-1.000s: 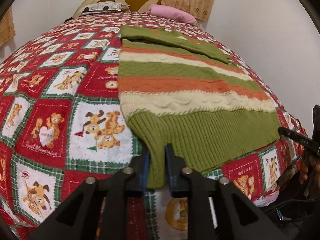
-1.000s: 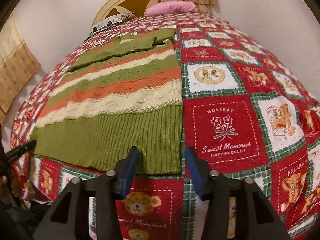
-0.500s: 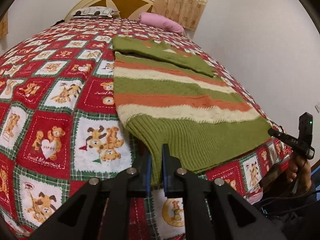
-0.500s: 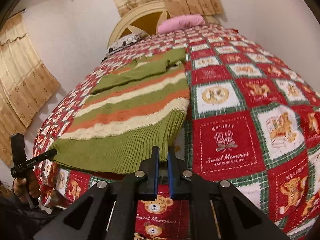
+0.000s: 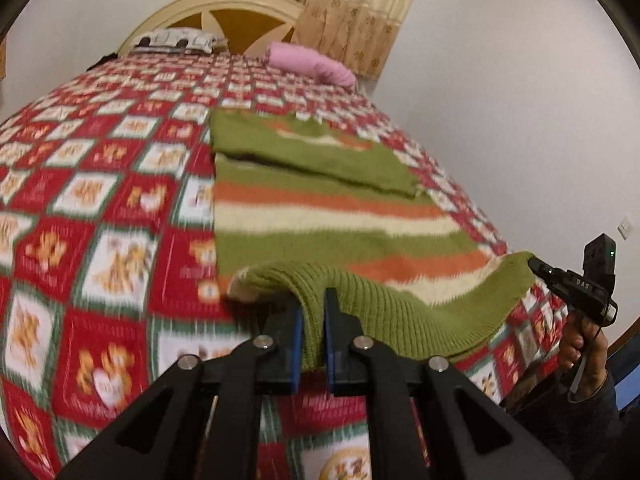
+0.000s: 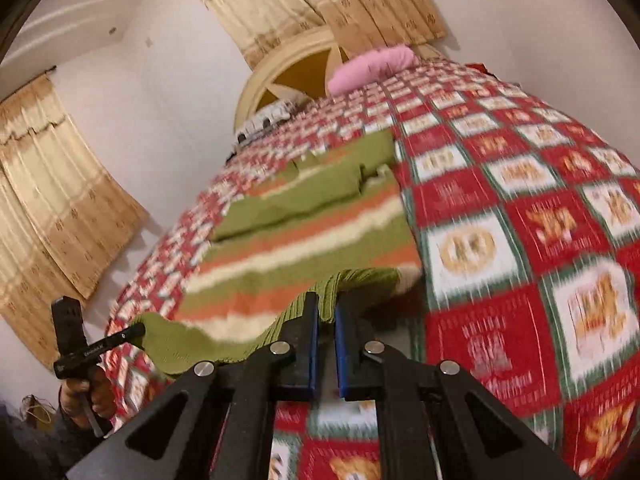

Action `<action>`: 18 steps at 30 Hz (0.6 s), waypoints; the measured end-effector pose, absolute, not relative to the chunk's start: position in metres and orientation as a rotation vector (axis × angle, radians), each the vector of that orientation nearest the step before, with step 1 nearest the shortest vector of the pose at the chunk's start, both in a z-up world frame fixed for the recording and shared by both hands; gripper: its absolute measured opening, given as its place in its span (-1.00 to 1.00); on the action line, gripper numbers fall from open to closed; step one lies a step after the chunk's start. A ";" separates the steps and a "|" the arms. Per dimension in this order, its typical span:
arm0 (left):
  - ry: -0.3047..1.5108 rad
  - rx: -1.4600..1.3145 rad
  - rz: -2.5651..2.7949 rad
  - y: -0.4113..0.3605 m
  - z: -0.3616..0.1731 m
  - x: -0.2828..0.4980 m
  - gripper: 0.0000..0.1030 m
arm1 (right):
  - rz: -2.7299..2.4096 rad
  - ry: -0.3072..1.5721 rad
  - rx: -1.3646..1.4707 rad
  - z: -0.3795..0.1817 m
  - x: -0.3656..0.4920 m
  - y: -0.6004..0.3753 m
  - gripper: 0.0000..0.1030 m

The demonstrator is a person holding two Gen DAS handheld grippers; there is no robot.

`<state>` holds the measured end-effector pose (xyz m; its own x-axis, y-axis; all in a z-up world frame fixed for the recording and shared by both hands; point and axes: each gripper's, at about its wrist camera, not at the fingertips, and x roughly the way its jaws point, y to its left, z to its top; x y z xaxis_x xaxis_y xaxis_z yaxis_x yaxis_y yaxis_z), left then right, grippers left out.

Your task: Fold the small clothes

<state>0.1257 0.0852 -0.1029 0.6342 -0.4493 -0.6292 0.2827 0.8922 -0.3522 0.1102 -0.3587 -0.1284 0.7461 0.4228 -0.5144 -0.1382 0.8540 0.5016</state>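
A green, orange and cream striped knit sweater [image 5: 320,208] lies on the bed, sleeves folded across its chest. My left gripper [image 5: 311,312] is shut on the left corner of its green ribbed hem [image 5: 400,320], lifted off the quilt. My right gripper [image 6: 326,312] is shut on the hem's right corner [image 6: 352,284], also lifted. The hem sags between the two grippers. The sweater also shows in the right wrist view [image 6: 304,232]. Each gripper shows in the other's view, the right one [image 5: 536,266] and the left one [image 6: 140,330], pinching the hem corners.
The bed carries a red, green and white teddy-bear patchwork quilt [image 5: 100,208]. A pink pillow [image 5: 312,64] and a patterned pillow [image 5: 176,38] lie by the cream headboard [image 5: 224,8]. A white wall [image 5: 500,100] runs along the bed's right side. Curtains [image 6: 52,200] hang on the left.
Both grippers have lifted the hem off the quilt and carried it up towards the sweater's chest. The right gripper closed on the hem about a second ago.
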 end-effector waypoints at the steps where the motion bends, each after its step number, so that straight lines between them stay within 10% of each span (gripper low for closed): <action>1: 0.771 -0.235 -0.428 0.085 -0.099 0.131 -0.81 | 0.323 0.655 0.465 -0.125 0.116 -0.359 -0.87; 18: 0.717 -0.362 -0.433 0.101 -0.060 0.236 -0.82 | 0.346 0.544 0.446 -0.055 0.229 -0.357 -0.87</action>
